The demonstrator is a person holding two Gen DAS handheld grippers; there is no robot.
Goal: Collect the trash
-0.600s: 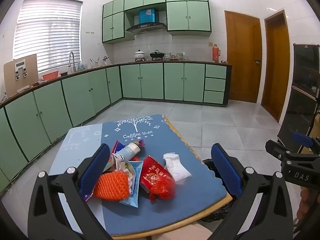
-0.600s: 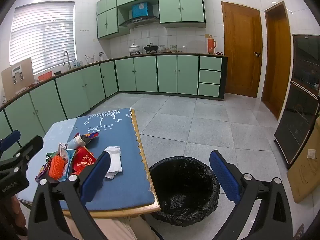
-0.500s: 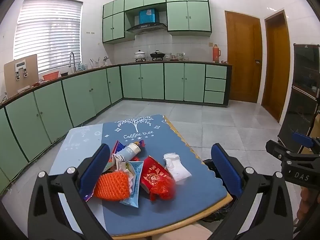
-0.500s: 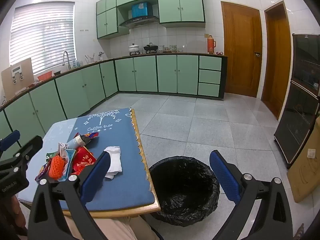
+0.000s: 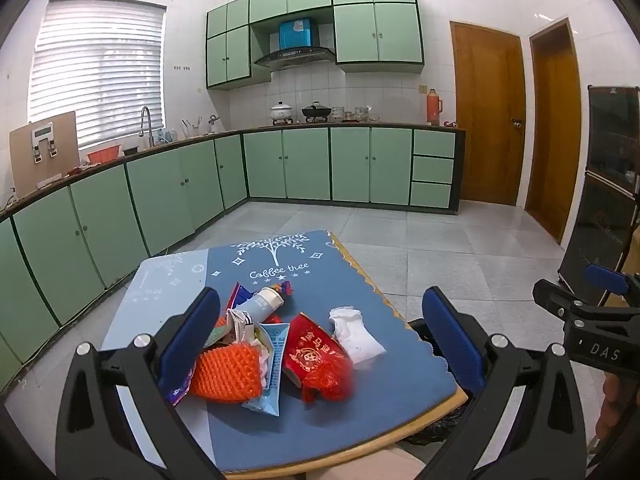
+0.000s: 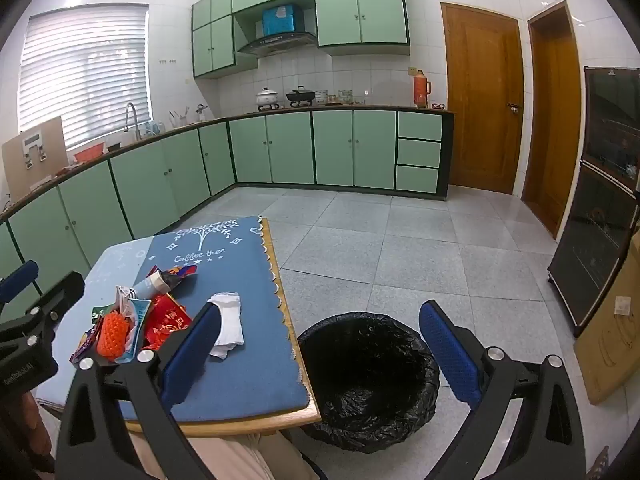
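Observation:
A pile of trash lies on a blue table mat [image 5: 360,412]: an orange spiky foam net [image 5: 226,372], a red packet [image 5: 316,360], a crumpled white tissue [image 5: 354,336], a light blue wrapper [image 5: 274,350] and a white tube [image 5: 264,302]. My left gripper [image 5: 320,340] is open above the pile, holding nothing. My right gripper [image 6: 320,354] is open and empty, over the table's right edge and a black-lined trash bin [image 6: 368,376] on the floor. The pile also shows in the right wrist view [image 6: 136,316], at the left.
The low table [image 6: 240,424] has a wooden rim, with my knees below its near edge. Green cabinets [image 5: 160,196] run along the left and back walls. A dark glass cabinet [image 6: 600,200] and a cardboard sheet [image 6: 612,328] stand at the right.

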